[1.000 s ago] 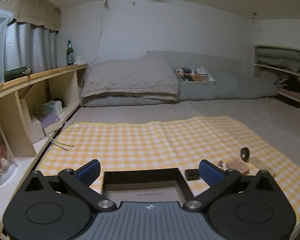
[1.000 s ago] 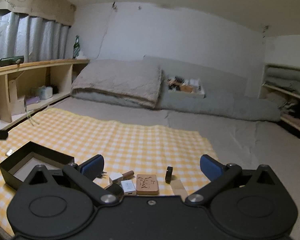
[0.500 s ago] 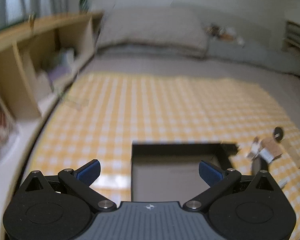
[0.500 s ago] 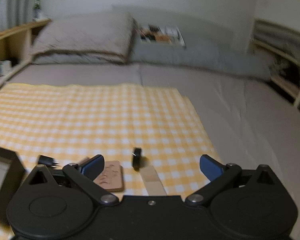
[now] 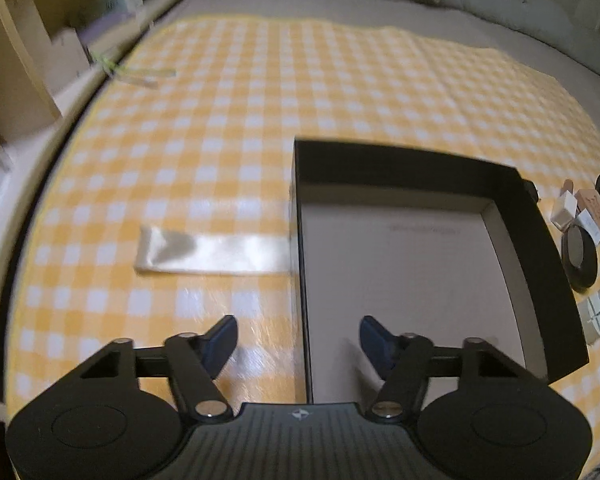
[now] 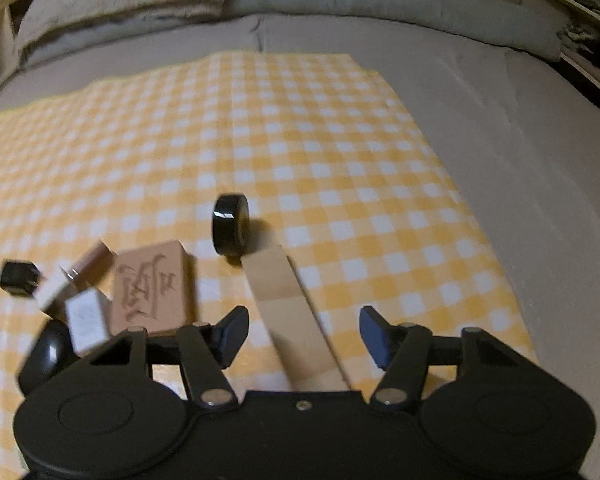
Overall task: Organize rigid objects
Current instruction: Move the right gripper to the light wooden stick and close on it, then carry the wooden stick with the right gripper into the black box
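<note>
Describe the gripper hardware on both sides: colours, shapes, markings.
Left gripper: black linkage arms, silver pivot pins, blue finger pads, ribbed grey centre plate with small white logo. Right gripper: same black body, round housings, blue pads, smooth centre with one screw.

The shallow black cardboard box point(image 5: 532, 240) hides part of the see-through plastic bag point(image 5: 212, 250); small white blocks point(image 6: 86, 318) look blurry.
</note>
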Available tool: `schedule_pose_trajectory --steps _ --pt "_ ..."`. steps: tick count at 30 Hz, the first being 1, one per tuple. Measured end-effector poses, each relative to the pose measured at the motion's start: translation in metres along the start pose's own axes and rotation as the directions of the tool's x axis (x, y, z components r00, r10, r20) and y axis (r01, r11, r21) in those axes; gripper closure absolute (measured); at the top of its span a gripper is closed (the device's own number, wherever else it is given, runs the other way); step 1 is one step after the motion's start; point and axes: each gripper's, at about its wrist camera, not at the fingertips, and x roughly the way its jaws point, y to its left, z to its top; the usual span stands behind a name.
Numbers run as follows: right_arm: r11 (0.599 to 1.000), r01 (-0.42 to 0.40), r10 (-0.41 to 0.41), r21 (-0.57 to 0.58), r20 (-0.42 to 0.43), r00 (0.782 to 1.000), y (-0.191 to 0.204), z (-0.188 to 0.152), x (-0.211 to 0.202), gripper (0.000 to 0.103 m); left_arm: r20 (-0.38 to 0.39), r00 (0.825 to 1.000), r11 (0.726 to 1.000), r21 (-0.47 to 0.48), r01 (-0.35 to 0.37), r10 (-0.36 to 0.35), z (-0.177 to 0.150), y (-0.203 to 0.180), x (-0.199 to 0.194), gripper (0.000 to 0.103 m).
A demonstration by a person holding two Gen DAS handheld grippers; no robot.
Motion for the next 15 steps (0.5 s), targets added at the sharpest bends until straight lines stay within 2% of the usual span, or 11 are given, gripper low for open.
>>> schedule_pose_trajectory --steps 4,6,9,12,14,15 --pt "0.998 -0.012 0.011 -0.062 -0.02 1.0 0.006 0.002 0.014 0.041 -0.044 0.998 0.999 -0.011 0.036 -0.037 -0.003 0.004 0.01 0.058" --pt "0.996 -0.032 0.028 -0.083 -0.041 0.999 0.006 0.006 0.021 0.041 -0.056 0.997 0.999 0.0 0.048 -0.048 -0.003 0.006 0.012 0.069" --pt "0.993 -0.033 0.025 -0.114 -0.065 0.998 0.013 0.009 0.033 0.041 -0.082 0.995 0.998 -0.002 0.06 -0.06 -0.003 0.008 0.018 0.08" --pt "0.985 0.004 -0.018 -0.175 -0.078 0.997 0.019 0.011 0.047 0.041 -0.094 0.993 0.997 -0.021 0.068 -0.069 -0.004 0.014 0.023 0.084" --pt "0.981 0.013 -0.03 -0.192 -0.088 0.996 0.021 0.01 0.055 0.043 -0.096 0.992 0.996 -0.025 0.085 -0.087 -0.002 0.017 0.023 0.087" --pt "0.981 0.005 -0.023 -0.196 -0.09 0.996 0.021 0.009 0.057 0.047 -0.097 0.991 0.995 -0.03 0.091 -0.094 -0.003 0.018 0.022 0.089"
